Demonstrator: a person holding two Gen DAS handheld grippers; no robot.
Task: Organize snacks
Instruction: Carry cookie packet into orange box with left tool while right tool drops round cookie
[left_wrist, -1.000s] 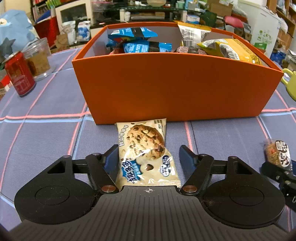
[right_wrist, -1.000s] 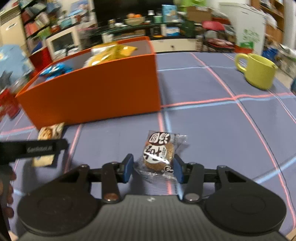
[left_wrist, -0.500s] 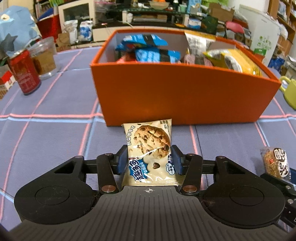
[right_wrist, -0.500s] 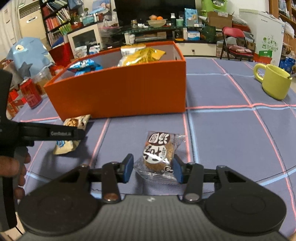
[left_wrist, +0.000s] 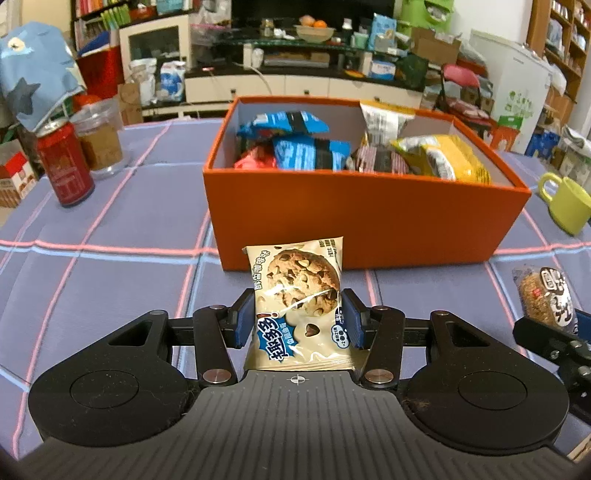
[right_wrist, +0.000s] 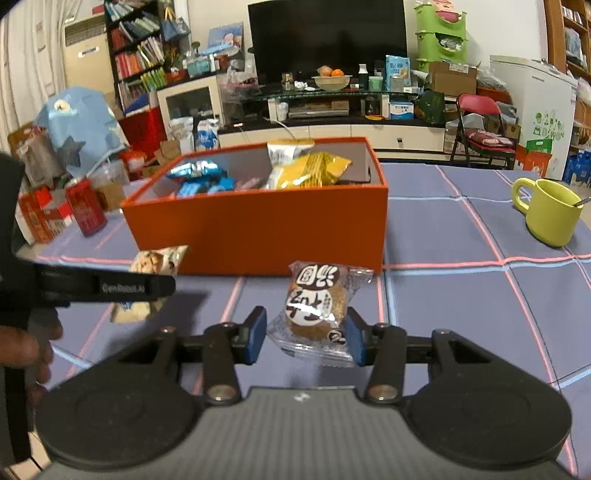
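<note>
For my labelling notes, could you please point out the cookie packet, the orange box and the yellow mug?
cookie packet (left_wrist: 301, 295): left wrist view, on the printed cookie picture.
orange box (left_wrist: 369, 225): left wrist view, on the near outer wall.
yellow mug (right_wrist: 552, 218): right wrist view, on its side wall.

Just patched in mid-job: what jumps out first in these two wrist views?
The big orange box in the middle of the blue checked tablecloth, already heaped with blue and yellow snack bags. Right in front of it, the left claw is shut on a cookie packet, and the right claw grips a round cake in clear wrap. A red can stands left of the box, a green mug to its right.
</note>
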